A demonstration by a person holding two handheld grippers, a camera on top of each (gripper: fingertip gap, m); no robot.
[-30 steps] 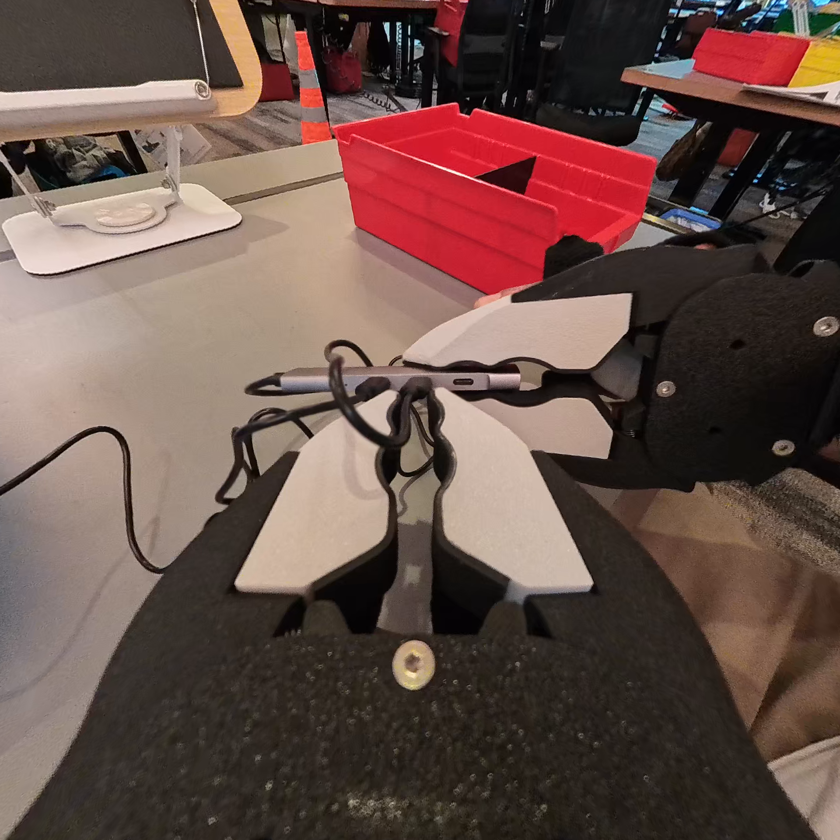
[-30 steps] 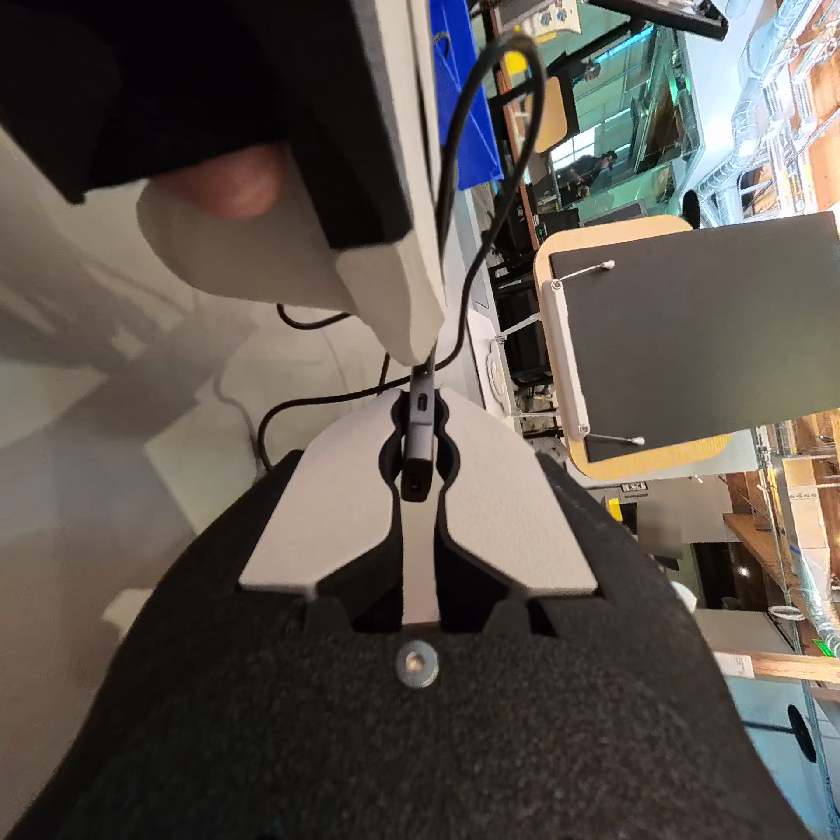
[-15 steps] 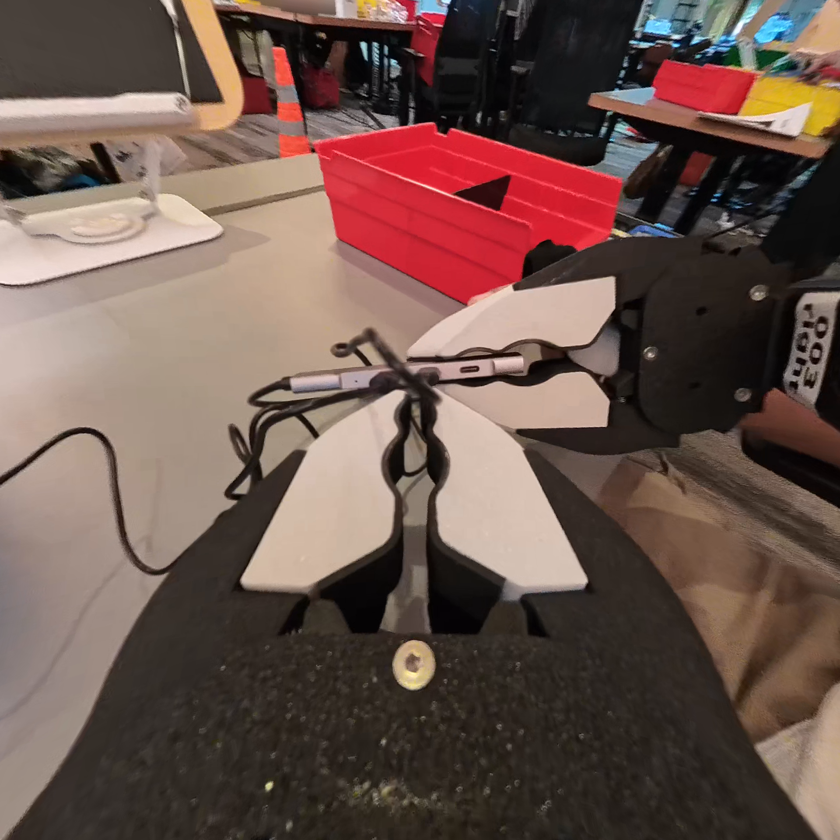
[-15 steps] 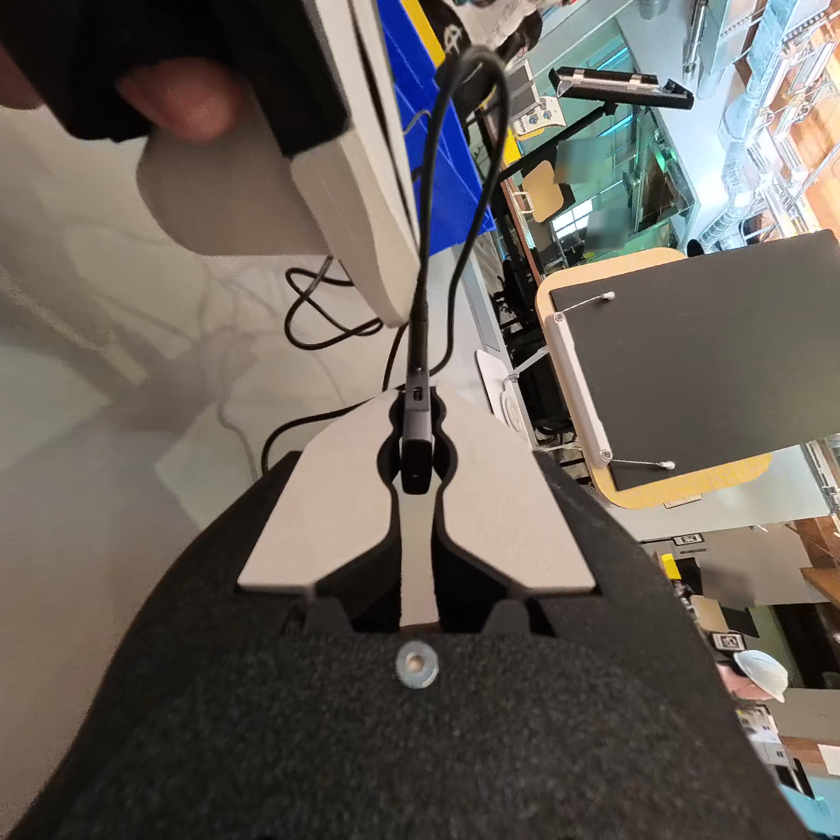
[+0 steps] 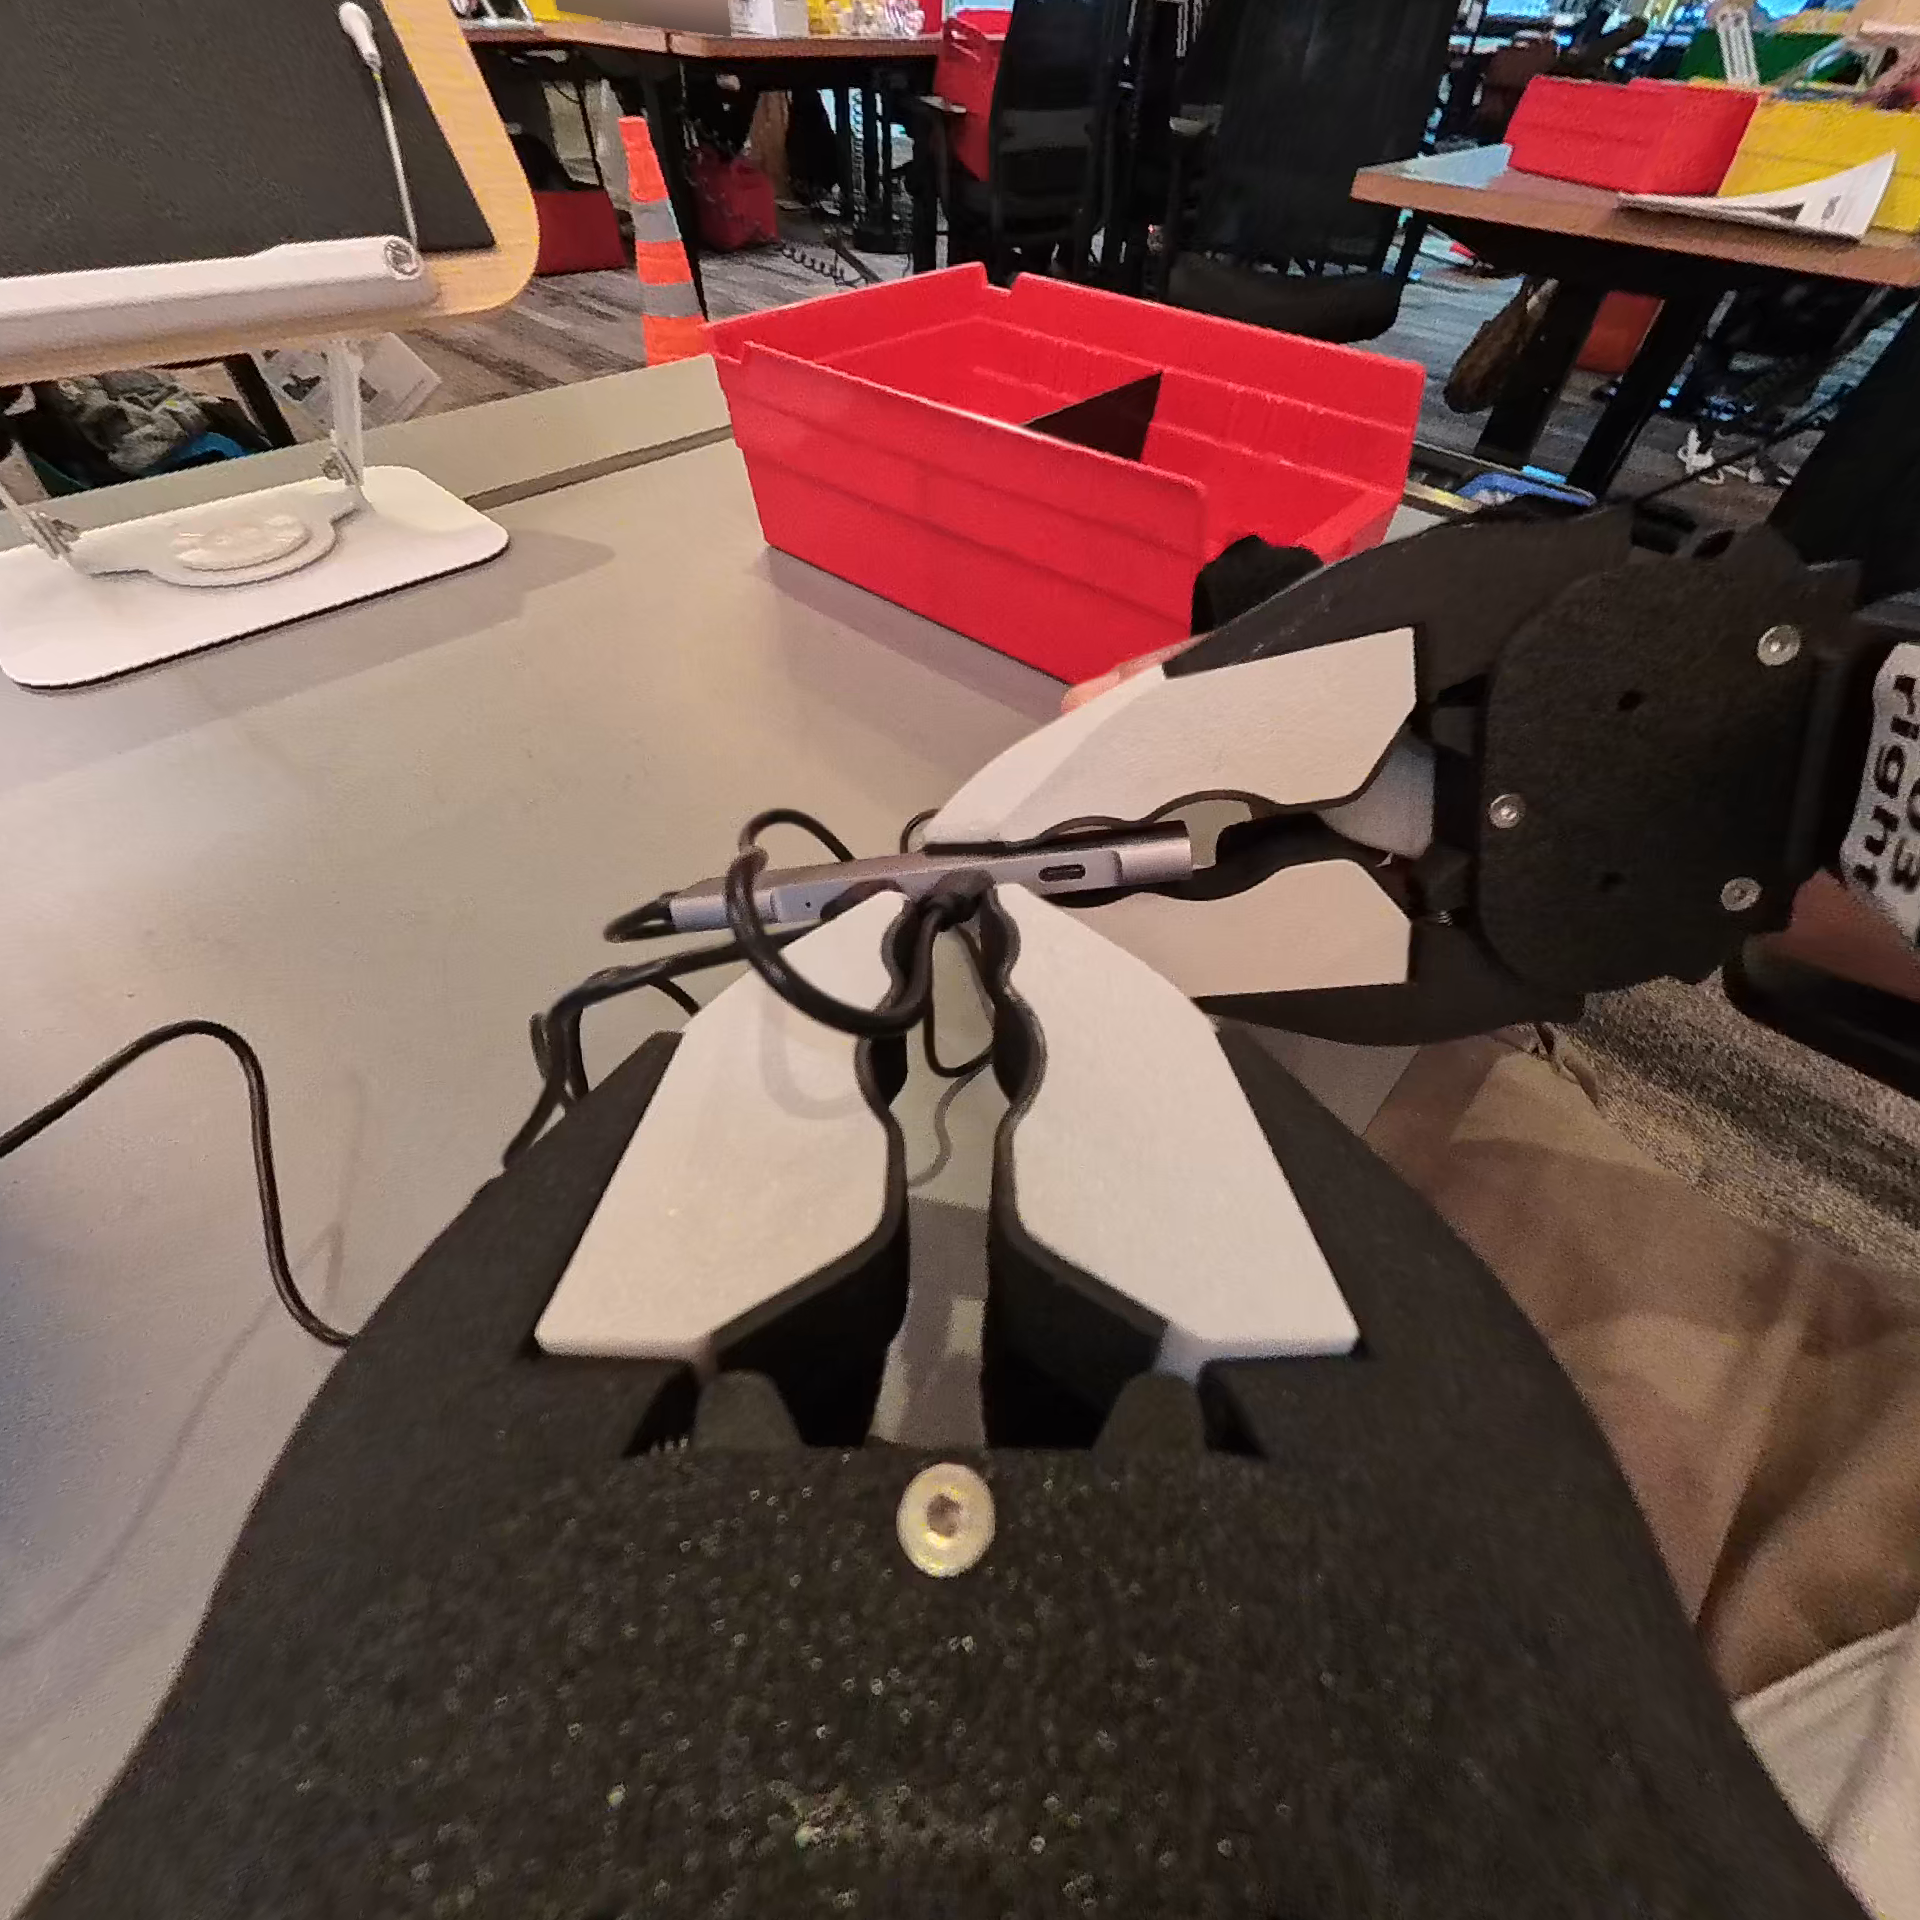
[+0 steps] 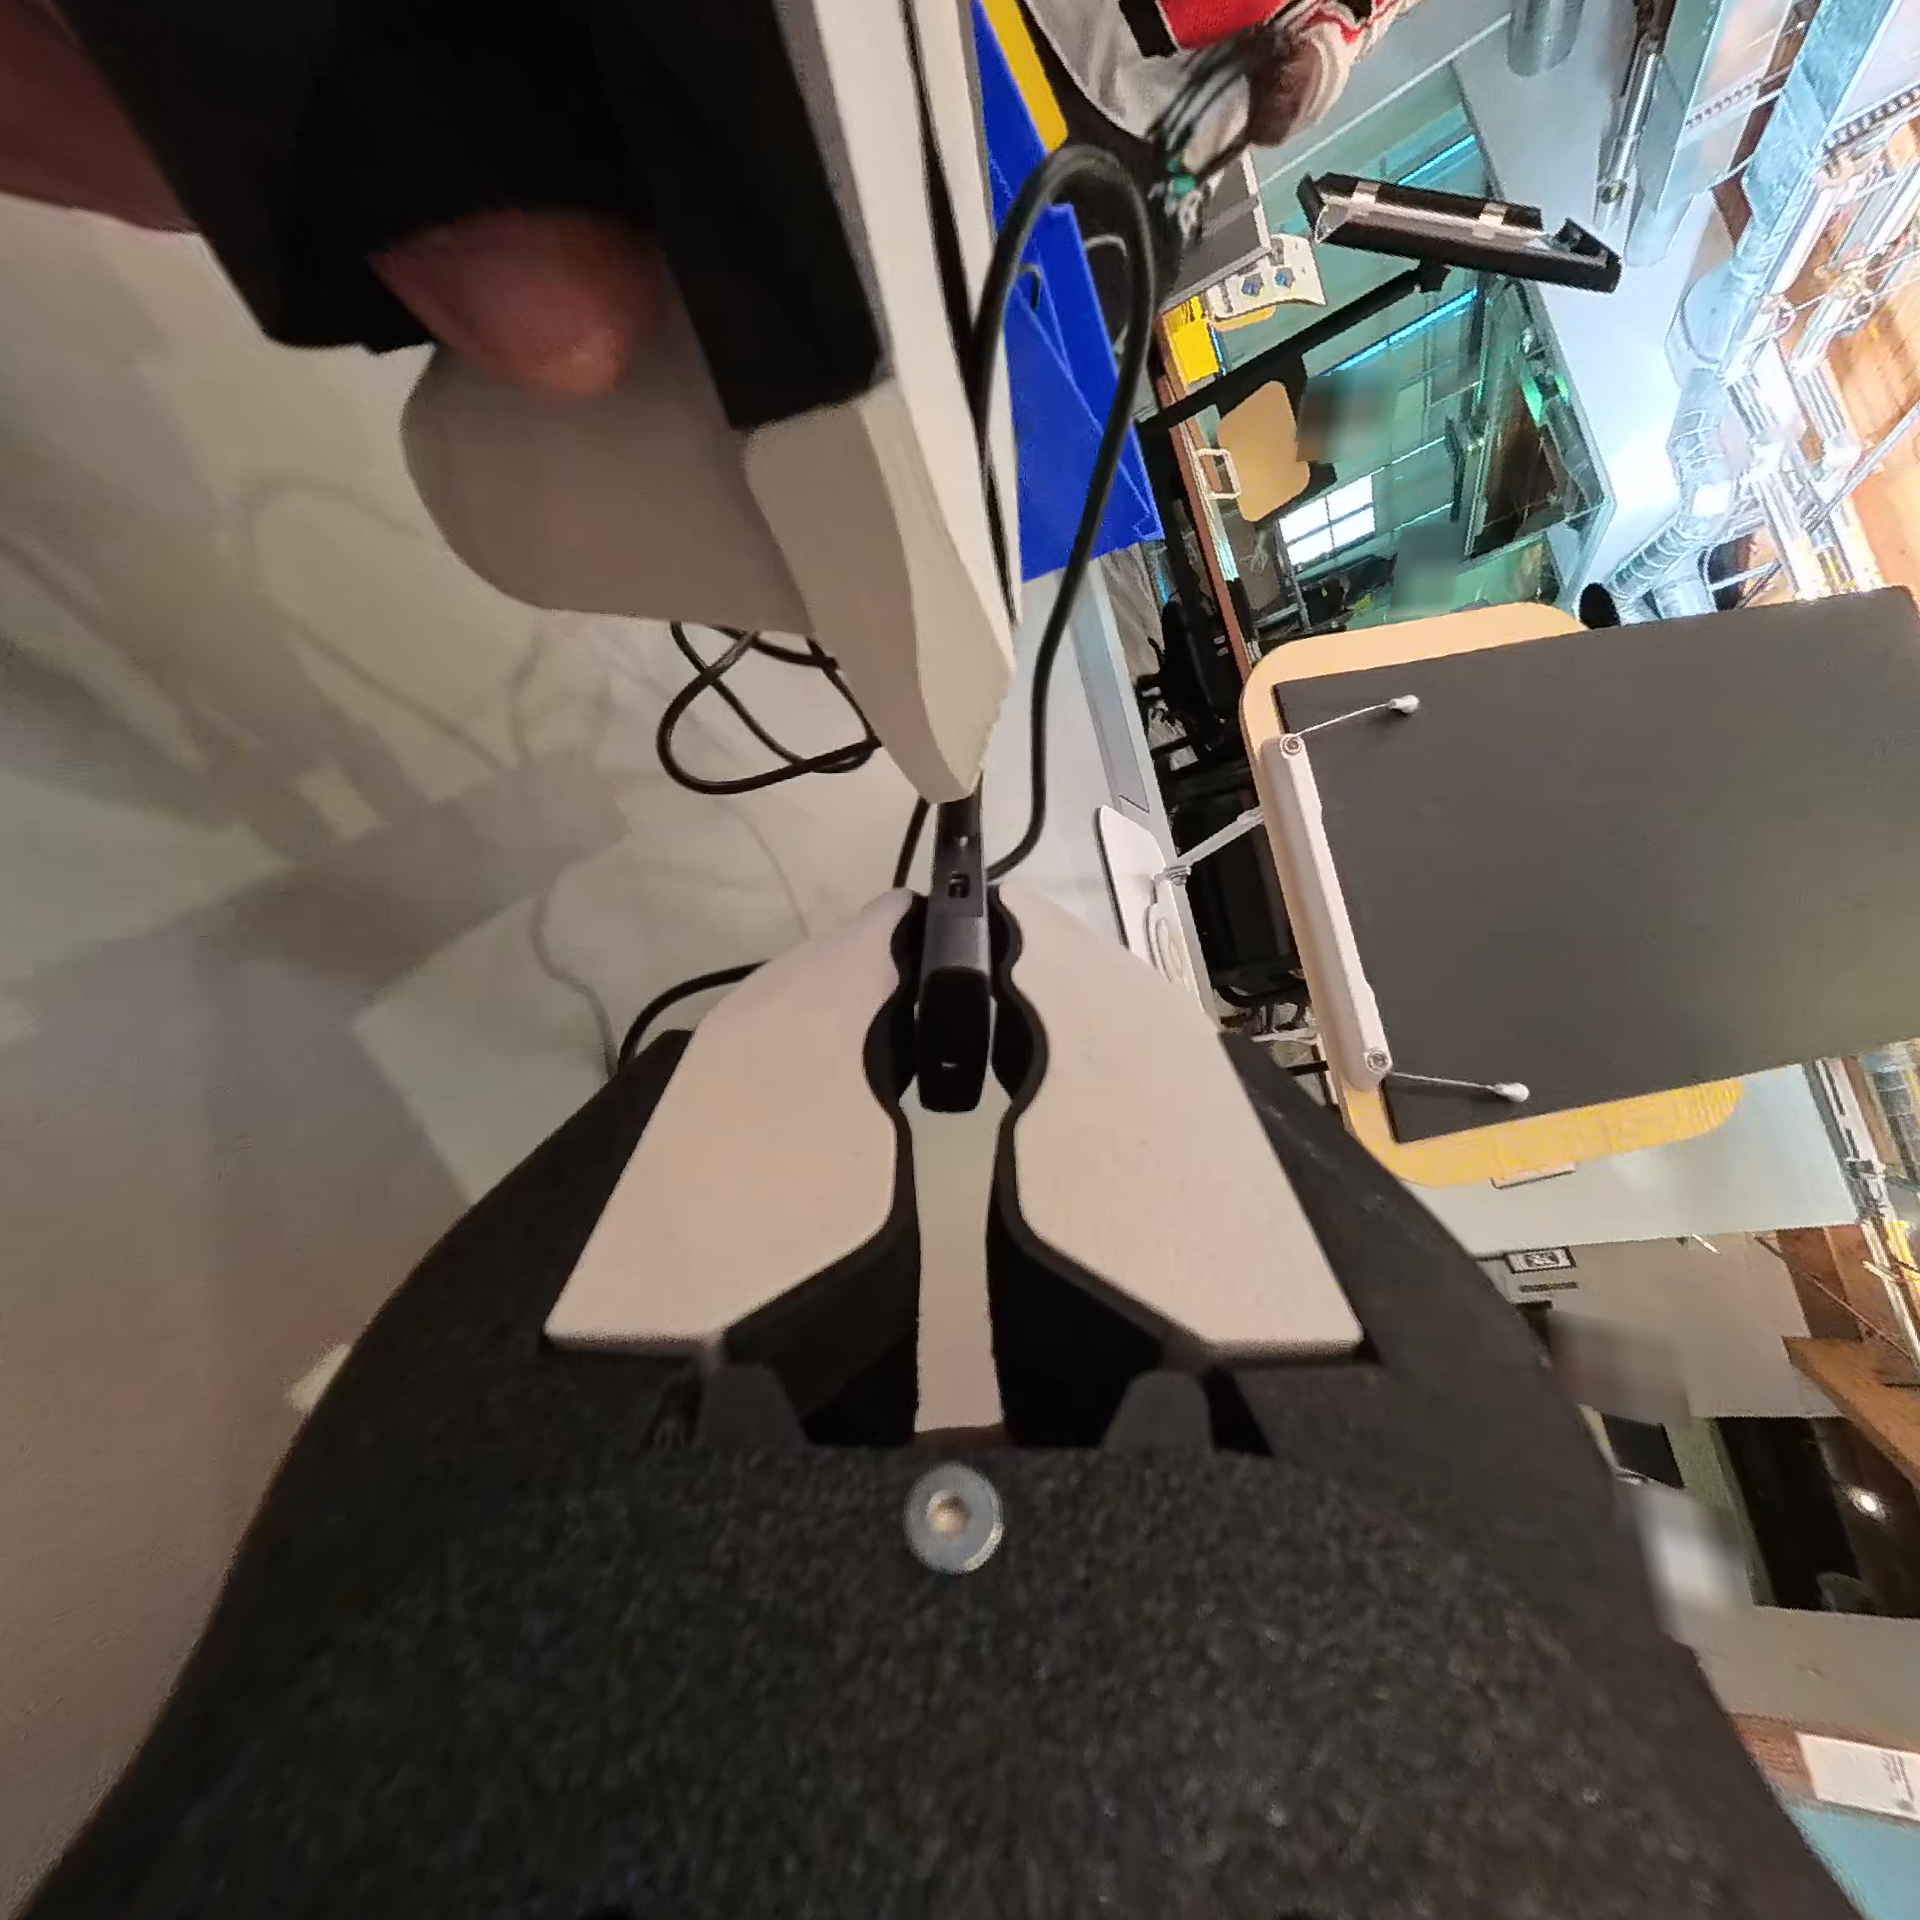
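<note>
Above the grey tabletop [image 5: 416, 831], in the left wrist view, the left tool [image 5: 940, 914] has its fingers pressed together on a loop of thin black cable [image 5: 831, 997], while the right tool [image 5: 1049, 862] reaches in from the right and pinches the far end of a slim grey adapter [image 5: 935, 883], held roughly level. More of the cable trails off to the left across the tabletop, and a red bin [image 5: 1039, 468] sits well behind, beside a white stand [image 5: 260, 551]. The risk here is the tangle — several loops cross at the left fingertips, so pulling the two tools apart could likely tighten a knot or strain the joint where the cable enters the adapter. In the right wrist view, the right tool [image 6: 951, 914] grips the adapter [image 6: 951, 997] only near its tip — a narrow hold, so a sideways tug from the cable [image 6: 1070, 520] might twist the adapter or slip it out. The left tool [image 6: 935, 665] hangs just above it, touching or nearly so.
</note>
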